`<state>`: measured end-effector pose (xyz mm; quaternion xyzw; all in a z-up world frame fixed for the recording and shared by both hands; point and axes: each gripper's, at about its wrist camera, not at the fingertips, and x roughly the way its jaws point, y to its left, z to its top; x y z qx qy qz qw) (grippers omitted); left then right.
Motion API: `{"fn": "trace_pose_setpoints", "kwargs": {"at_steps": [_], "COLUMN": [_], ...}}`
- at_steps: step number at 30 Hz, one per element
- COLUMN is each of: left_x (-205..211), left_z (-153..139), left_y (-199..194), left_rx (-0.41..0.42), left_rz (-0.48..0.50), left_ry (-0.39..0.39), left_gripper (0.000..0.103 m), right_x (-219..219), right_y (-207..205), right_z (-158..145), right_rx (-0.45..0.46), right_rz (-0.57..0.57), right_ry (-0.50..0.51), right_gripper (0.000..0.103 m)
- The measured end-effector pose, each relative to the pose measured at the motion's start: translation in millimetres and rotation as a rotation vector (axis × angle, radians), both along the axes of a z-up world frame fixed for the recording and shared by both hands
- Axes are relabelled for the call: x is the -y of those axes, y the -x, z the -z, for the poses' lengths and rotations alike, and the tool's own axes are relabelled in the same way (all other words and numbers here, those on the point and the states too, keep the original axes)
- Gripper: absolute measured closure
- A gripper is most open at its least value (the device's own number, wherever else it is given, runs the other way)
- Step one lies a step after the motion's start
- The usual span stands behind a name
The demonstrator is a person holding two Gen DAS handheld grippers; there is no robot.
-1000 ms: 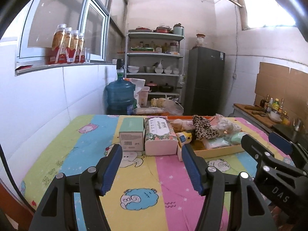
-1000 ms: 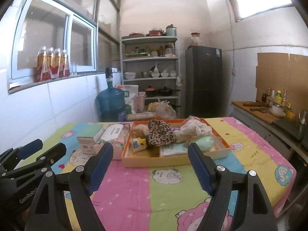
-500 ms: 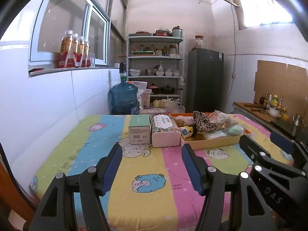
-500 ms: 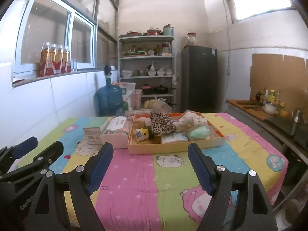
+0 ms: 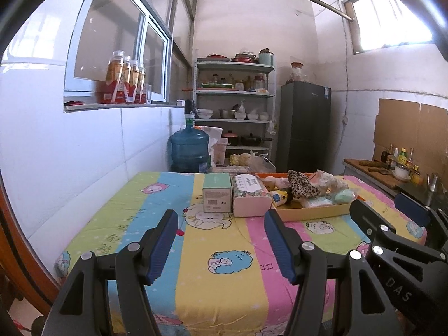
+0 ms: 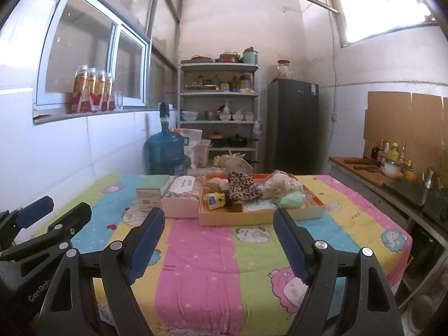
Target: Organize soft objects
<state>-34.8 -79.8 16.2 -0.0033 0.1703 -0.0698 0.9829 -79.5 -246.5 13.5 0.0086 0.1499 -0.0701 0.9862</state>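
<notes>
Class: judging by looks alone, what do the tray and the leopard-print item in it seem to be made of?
Tray: probably cardboard, matte, with thin, flat, straight walls and an orange inner edge. Leopard-print item: soft fabric, likely plush; it slumps in folds over its neighbours.

Soft objects (image 6: 243, 189) heaped in tray (image 6: 257, 217)
</notes>
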Motion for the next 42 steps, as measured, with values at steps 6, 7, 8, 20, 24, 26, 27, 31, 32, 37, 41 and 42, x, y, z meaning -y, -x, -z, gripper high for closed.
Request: {"fn": "trace_pose_setpoints", "kwargs": {"at_steps": [6,7,8,20,24,26,27,31,32,37,41,42], "left_x": [-0.6,-0.9,-0.9,-1.5,-1.8,-2.2,-2.6,-2.6,-2.9,-3.3,-3.1,-3.7], "left_z": [-0.4,-0.7,-0.6,-0.4,-0.2,-0.1,0.1,0.0,0.0,0.2,0.1,0.3], "left_y": [1.7,2.2,2.4,3.7,3.5,3.5,3.4,3.5,3.6,4.4,4.5,4.9], "left_rx": [-0.001,-0.001,0.0,-0.001,0.0,-0.001,-0.001,0.0,0.0,0.0,0.001,0.001], "left_rz": [-0.002,-0.001,-0.002,-0.004,-0.006,-0.006,-0.006,-0.006,-0.004,-0.005,-0.007,-0.007], "left_ry": [0.0,0.001,0.002,0.006,0.005,0.006,0.006,0.004,0.006,0.006,0.006,0.007], "left_gripper": [0.039,0.039,0.039,0.039,0.039,0.039,0.039,0.039,0.039,0.039,0.039,0.039], "right_x": [-0.4,-0.4,-0.2,-2.6,-2.8,-3.2,-4.2,-5.2,-5.4,-5.2,-5.7,-5.9], "right_y": [2.0,2.2,2.4,4.3,3.9,4.1,4.2,4.2,4.2,4.1,3.8,3.8], "right_z": [-1.8,-2.0,-2.2,-3.4,-3.1,-3.3,-3.3,-3.4,-3.5,-3.3,-3.2,-3.2], "right_rx": [0.005,0.005,0.006,0.009,0.006,0.006,0.005,0.004,0.005,0.005,0.004,0.004], "right_rz": [-0.005,-0.005,-0.006,-0.011,-0.012,-0.014,-0.016,-0.017,-0.018,-0.017,-0.019,-0.019], "right_ry": [0.0,0.0,0.0,0.005,0.006,0.004,0.004,0.004,0.003,0.004,0.004,0.004], "right_gripper": [0.022,0.022,0.022,0.022,0.022,0.022,0.022,0.022,0.022,0.022,0.022,0.022]}}
